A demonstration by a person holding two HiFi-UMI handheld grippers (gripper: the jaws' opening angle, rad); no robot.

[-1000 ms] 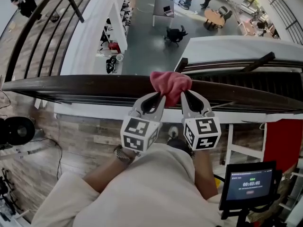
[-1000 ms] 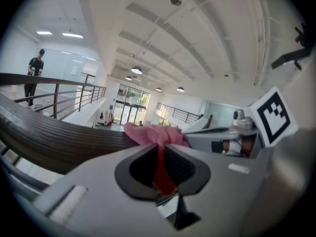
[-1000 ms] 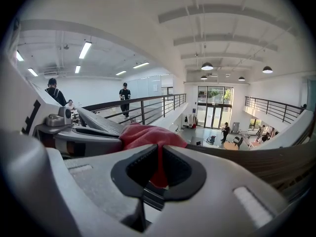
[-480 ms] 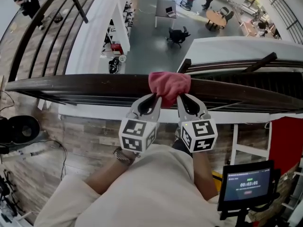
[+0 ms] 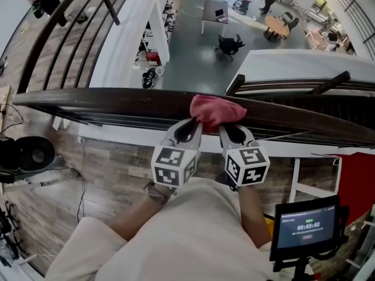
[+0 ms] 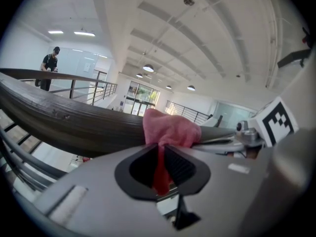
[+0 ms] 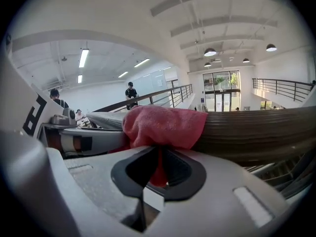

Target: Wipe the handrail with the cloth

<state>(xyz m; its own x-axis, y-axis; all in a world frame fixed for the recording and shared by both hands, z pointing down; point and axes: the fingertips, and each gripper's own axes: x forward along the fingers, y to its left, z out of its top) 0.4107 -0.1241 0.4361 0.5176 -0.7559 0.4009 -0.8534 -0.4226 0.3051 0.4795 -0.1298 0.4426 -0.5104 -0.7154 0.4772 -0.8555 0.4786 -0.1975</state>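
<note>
A fold of the pink cloth (image 6: pixel 170 130) is clamped between the jaws of the left gripper (image 6: pixel 160 147). A second fold is pinched the same way by the jaws of the right gripper (image 7: pixel 159 154). The rest of the cloth is bunched between the two and laid over the top of the dark wooden handrail (image 5: pixel 117 103), touching it. The grippers are held side by side on the rail's near side. Past the rail, a lower floor (image 5: pixel 193 45) is seen far below. A small screen (image 5: pixel 307 226) is mounted at lower right.

Office atrium: mezzanine handrail (image 5: pixel 117 101) over lower fl. w/ desk (image 5: pixel 212 9), chair (image 5: pixel 229 44).
</note>
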